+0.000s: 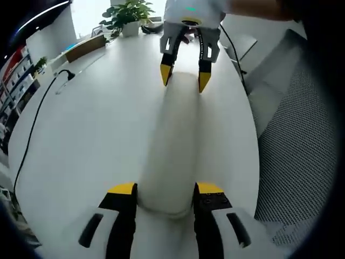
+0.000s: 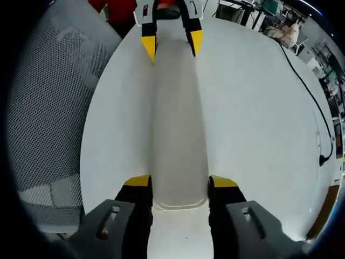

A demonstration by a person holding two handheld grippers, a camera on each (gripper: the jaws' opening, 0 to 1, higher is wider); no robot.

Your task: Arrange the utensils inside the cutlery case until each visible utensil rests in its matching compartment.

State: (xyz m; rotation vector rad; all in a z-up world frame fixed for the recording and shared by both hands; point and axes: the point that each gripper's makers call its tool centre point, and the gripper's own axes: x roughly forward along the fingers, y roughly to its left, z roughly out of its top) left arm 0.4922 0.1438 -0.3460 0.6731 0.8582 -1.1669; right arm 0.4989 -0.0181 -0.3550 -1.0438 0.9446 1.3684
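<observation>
A long white cutlery case [image 1: 173, 145] lies lengthwise on the white table [image 1: 97, 135], its smooth top facing up. In the left gripper view my left gripper [image 1: 166, 190] straddles the near end, both yellow-tipped jaws pressed against the case's sides. My right gripper [image 1: 183, 77] holds the far end the same way. In the right gripper view the case [image 2: 179, 124] runs away from my right gripper [image 2: 180, 182] toward my left gripper [image 2: 172, 44], and each has a jaw on either side of it.
A grey mesh chair [image 1: 302, 162] stands by the table's edge, also as the mesh chair [image 2: 48, 108]. A black cable [image 1: 32, 129] crosses the table's left side. A potted plant [image 1: 129, 16] and a cardboard box [image 1: 86, 47] sit at the far end.
</observation>
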